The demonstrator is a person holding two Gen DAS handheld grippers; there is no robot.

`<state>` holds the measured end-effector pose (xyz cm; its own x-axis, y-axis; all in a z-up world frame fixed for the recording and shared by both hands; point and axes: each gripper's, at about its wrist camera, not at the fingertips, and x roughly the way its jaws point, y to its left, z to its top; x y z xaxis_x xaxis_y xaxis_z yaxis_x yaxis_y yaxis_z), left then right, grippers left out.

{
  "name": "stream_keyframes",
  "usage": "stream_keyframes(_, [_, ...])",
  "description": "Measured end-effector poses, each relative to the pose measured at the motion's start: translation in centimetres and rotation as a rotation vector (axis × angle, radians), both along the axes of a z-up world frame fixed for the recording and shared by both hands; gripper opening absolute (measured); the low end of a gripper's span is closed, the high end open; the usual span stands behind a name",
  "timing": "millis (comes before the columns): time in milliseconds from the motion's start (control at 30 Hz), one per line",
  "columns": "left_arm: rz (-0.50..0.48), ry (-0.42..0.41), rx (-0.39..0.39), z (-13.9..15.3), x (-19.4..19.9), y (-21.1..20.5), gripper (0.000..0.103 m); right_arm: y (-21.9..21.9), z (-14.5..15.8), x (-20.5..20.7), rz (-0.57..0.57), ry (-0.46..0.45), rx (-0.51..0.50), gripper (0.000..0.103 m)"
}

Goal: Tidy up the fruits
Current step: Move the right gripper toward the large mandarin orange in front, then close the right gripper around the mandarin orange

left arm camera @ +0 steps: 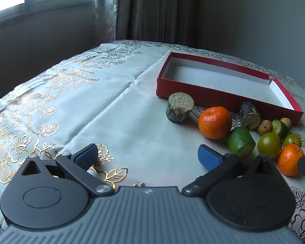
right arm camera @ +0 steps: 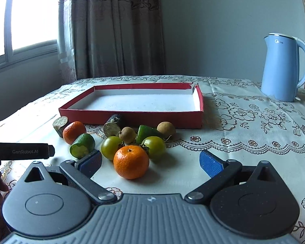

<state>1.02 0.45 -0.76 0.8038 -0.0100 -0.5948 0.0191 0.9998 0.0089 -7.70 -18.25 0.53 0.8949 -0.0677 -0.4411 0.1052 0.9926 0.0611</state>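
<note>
Standing released and empty, the right gripper (right arm camera: 150,162) faces the nearest orange (right arm camera: 131,162) on the tablecloth (right arm camera: 244,142); left gripper (left arm camera: 147,155) likewise. Likely light, firm, rollable: grip across its middle. Red box (right arm camera: 132,118) beyond.

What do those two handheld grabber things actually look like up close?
Both look alike: the left gripper and right gripper each have a ribbed grey body, two round black discs, black linkage bars and blue textured pads. The left gripper's black side, seen from the right wrist, reads "GenRobot.AI".

Fruits (right arm camera: 130,142) before box (right arm camera: 132,117)
</note>
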Motion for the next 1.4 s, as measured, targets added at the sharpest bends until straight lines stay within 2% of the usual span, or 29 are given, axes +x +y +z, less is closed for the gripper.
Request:
stream_keyframes(100, [-0.001,-0.009,-0.006,0.0,0.0,0.0,0.103,0.1,0.0,0.0,0.022,0.000,0.003,0.100])
stream_keyframes(167, [-0.004,-0.010,-0.006,0.0,0.0,0.0,0.103,0.1,0.0,0.1,0.036,0.003,0.002,0.088])
stream_keyframes(233, [-0.007,-0.004,-0.011,0.0,0.1,0.0,0.103,0.2,-0.1,0.3,0.050,0.011,0.006,0.082])
stream_keyframes(333, [-0.014,0.001,-0.016,0.0,0.1,0.1,0.103,0.2,-0.2,0.4,0.056,0.017,0.007,0.082])
stream_keyframes(400, [-0.015,0.005,-0.020,0.0,0.1,0.1,0.103,0.3,-0.2,0.3,0.063,0.014,0.006,0.077])
stream_keyframes(467, [-0.015,0.006,-0.023,0.0,0.2,0.1,0.103,0.3,-0.2,0.3,0.078,0.016,0.002,0.066])
stream_keyframes(733, [-0.018,0.012,-0.044,0.0,0.3,0.4,0.103,1.3,-0.3,0.8,0.120,0.045,-0.054,0.065])
stream_keyframes(833, [-0.017,0.021,-0.052,0.0,0.3,0.3,0.103,1.5,-0.3,1.1,0.132,0.056,-0.065,0.058])
stream_keyframes(1000, [-0.017,0.031,-0.069,0.0,0.3,0.4,0.103,1.4,-0.5,1.7,0.128,0.080,-0.057,0.056])
stream_keyframes(1167, [-0.017,0.031,-0.060,0.0,0.3,0.3,0.103,1.5,-0.7,2.4,0.123,0.107,-0.062,0.043])
stream_keyframes(1400, [-0.017,0.036,-0.058,0.0,0.4,0.2,0.103,1.3,-0.7,2.6,0.118,0.105,-0.056,0.042])
